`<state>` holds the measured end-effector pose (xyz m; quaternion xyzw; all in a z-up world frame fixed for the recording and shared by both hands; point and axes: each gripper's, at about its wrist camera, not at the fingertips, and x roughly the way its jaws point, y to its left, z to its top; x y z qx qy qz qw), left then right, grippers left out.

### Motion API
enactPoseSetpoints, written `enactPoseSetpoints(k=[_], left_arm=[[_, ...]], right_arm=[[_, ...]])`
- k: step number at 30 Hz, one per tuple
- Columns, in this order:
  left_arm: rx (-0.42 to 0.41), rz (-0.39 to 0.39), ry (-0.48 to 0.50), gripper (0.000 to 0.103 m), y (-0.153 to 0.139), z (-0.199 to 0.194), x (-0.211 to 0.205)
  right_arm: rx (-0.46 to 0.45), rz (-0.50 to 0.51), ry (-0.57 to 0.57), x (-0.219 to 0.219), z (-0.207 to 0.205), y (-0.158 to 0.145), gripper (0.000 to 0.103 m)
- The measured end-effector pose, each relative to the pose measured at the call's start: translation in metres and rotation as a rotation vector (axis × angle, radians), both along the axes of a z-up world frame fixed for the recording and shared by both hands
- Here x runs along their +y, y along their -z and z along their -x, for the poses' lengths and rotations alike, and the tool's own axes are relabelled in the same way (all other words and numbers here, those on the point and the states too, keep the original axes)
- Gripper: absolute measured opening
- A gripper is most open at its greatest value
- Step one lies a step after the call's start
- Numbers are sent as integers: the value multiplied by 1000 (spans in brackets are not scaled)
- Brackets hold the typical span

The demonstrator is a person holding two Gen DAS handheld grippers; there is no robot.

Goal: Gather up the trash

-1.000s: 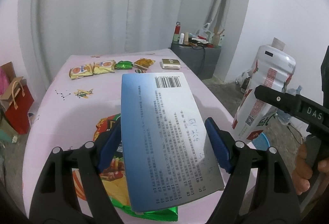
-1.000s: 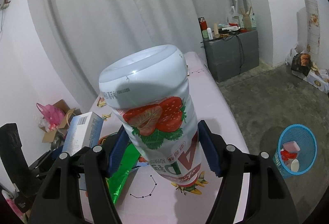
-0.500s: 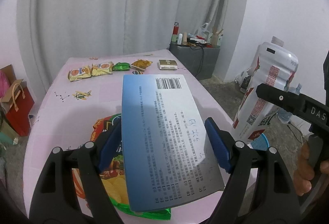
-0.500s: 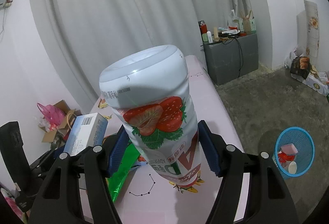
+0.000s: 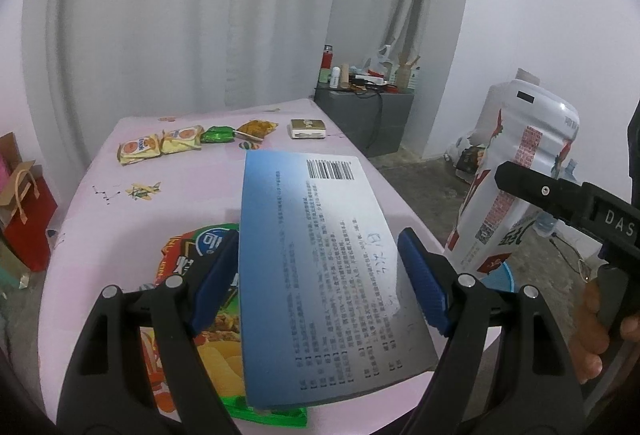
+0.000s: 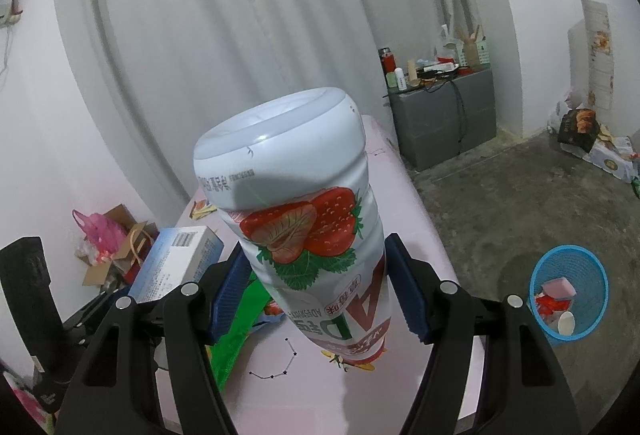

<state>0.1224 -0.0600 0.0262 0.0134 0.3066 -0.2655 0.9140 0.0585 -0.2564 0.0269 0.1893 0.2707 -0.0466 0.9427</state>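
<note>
Two grips: left gripper (image 5: 320, 283) clamps blue box (image 5: 320, 275), barcode end forward; right gripper (image 6: 316, 287) clamps strawberry bottle (image 6: 304, 215), base forward

Right gripper (image 5: 568, 207) body reads "DAS"; strawberry bottle (image 6: 308, 219) label shows inverted "AD"; blue-white box (image 5: 320, 267) carries a barcode, its print illegible.

- Pink table (image 5: 120, 235) carries a large chip bag (image 5: 212, 319) at the near end.
- Far end: two biscuit packs (image 5: 160, 145), green wrapper (image 5: 217, 134), yellow wrapper (image 5: 258, 127), small box (image 5: 308, 128).
- Floor (image 6: 500, 195) carries a blue wastebasket (image 6: 600, 275).
</note>
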Motion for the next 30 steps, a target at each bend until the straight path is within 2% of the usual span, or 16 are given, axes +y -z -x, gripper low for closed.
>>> enactPoseSetpoints(k=[9,17,18,19,25,29,30], left_arm=[[0,20,57,75,-2,3,-13],[-15,0,94,74,-7,8,-32],[-20,-2,100,67,-8,9,-36],[-22,-5,107,49,-9,10,-40],[10,-25,167,48,-3,11,-69],[105,-15,157,49,17,2,-65],[108,-16,158,52,19,3,-62]], right_arm=[[2,-11,82,-5,14,-1,65],[-38,-37,136,-15,30,-4,65],[-44,-38,141,-16,33,-4,65],[-49,-39,147,-18,36,-4,65],[-58,-50,183,-30,46,3,65],[-67,-105,201,-45,51,15,65],[-76,-119,200,-49,52,17,65]])
